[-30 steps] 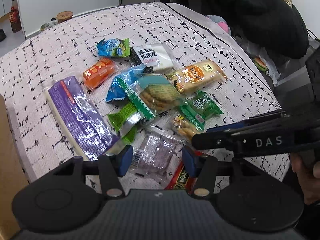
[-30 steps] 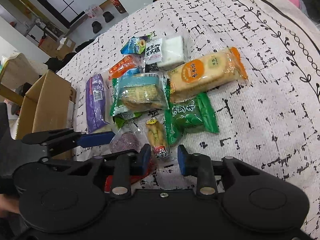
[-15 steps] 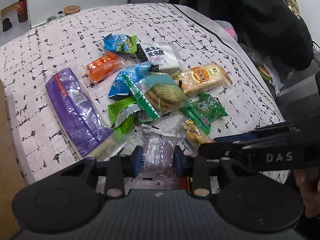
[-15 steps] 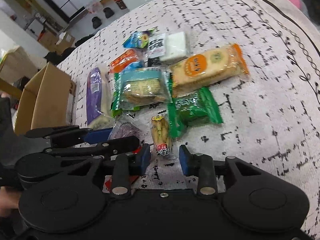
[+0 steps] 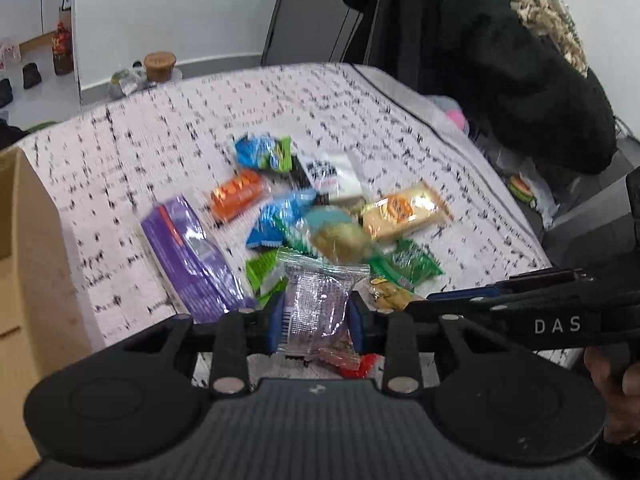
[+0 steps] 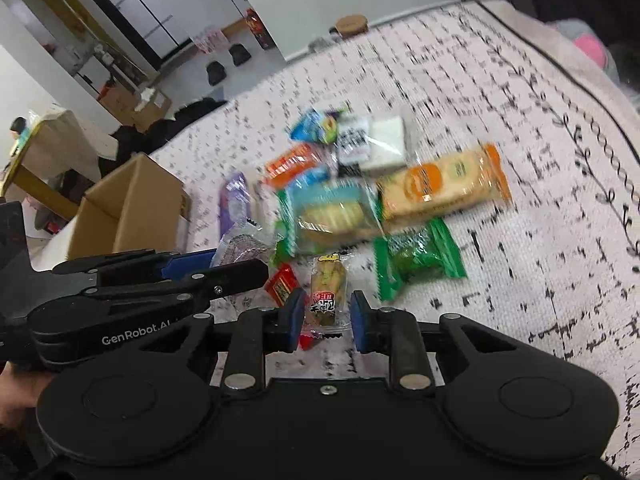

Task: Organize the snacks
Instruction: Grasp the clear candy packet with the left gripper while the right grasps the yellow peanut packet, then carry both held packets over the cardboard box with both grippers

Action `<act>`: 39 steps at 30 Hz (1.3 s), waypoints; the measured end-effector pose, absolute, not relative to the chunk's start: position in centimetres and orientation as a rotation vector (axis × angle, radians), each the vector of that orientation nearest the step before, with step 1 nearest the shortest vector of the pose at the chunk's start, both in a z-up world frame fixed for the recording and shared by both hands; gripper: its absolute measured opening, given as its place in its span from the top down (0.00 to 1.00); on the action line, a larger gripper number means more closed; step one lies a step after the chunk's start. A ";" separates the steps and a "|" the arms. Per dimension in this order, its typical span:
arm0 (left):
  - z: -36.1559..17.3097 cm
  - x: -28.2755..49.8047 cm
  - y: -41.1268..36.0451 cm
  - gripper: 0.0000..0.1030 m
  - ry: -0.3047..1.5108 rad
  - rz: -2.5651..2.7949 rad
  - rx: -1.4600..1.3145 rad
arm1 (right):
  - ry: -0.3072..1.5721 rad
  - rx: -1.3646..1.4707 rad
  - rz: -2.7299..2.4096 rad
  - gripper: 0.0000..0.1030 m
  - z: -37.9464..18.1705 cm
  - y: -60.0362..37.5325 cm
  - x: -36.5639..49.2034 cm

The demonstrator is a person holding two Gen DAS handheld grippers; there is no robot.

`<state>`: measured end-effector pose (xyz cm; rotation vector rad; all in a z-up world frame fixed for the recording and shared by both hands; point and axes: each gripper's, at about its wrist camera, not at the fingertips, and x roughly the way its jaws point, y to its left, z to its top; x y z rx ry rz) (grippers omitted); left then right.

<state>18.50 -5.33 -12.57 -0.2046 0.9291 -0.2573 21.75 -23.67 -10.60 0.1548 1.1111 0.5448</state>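
A pile of wrapped snacks lies on a white black-patterned tablecloth (image 5: 160,152). My left gripper (image 5: 316,318) is shut on a clear packet with a purple snack (image 5: 316,304) and holds it lifted above the cloth; the packet also shows in the right wrist view (image 6: 244,244). My right gripper (image 6: 326,320) is open, its pads on either side of a small clear packet of yellow sticks (image 6: 326,284) that lies on the cloth. A small red packet (image 6: 282,284) lies just left of it.
An open cardboard box (image 6: 128,208) stands at the table's left edge (image 5: 24,248). On the cloth lie a long purple packet (image 5: 188,256), orange biscuits (image 6: 444,188), a green packet (image 6: 420,260), a blue-green cracker pack (image 6: 332,212), an orange bar (image 5: 236,194) and a white packet (image 6: 372,144).
My left gripper closed on the clear purple packet and lifted it off the cloth. The red packet beneath it is uncovered. My right gripper moved forward around the yellow stick packet.
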 end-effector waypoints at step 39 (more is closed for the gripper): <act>-5.3 12.2 5.7 0.69 0.723 0.007 -0.310 | 0.883 0.191 0.726 0.77 -3.5 -13.4 20.1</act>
